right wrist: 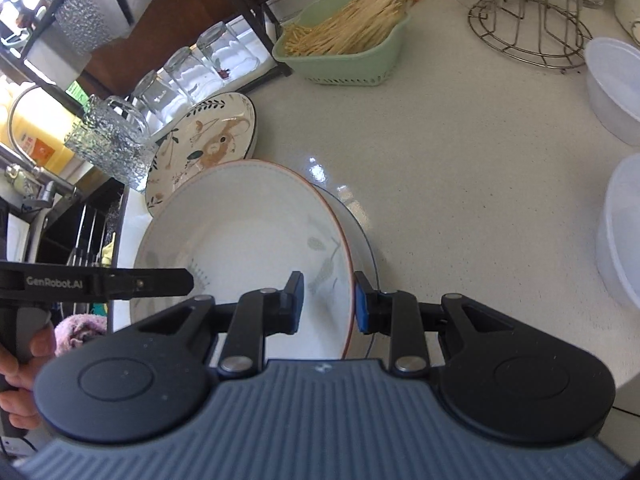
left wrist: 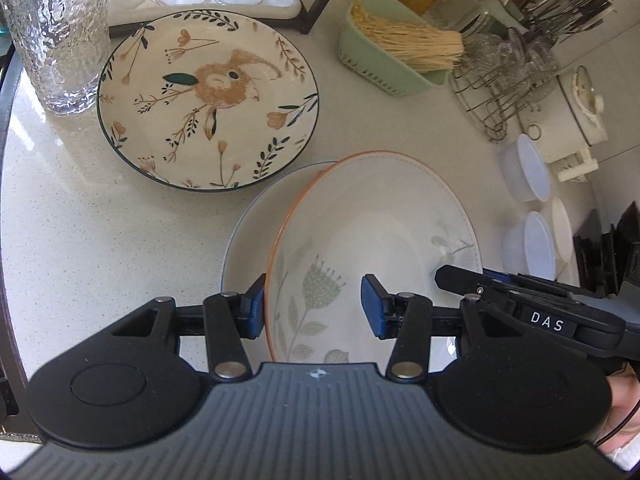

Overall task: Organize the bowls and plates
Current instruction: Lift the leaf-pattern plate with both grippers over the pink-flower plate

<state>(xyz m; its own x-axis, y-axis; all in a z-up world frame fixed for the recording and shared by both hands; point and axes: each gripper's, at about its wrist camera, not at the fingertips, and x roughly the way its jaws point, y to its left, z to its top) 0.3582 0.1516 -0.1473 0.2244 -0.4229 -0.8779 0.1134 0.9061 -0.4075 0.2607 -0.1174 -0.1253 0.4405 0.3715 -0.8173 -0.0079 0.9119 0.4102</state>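
1. Presently, the left claw (left wrist: 312, 306) stands wide open, its jaws straddling the left rim of the orange-rimmed plate (left wrist: 372, 236) without closing on it; one pad sits outside the rim, the other over the plate's inner face.
2. The right claw (right wrist: 327, 304) straddles the opposite rim of the same plate. Its jaws are narrower, but a gap shows at each pad, so a firm grip cannot be confirmed.
3. The orange-rimmed plate appears tilted, overlapping a blue-rimmed plate (left wrist: 248, 232) that lies beneath it on the desk (left wrist: 80, 208).
4. The rabbit plate (left wrist: 208, 100) lies flat on the desk just beyond, beside a textured glass (left wrist: 54, 32).
5. Risk: with neither claw clamped, the tilted plate could slide off the lower one and strike the desk.
6. Risk: uneven closing could twist the plate, or pinch the blue-rimmed plate along with it.
7. Risk: a wide swing leftward could knock the textured glass.
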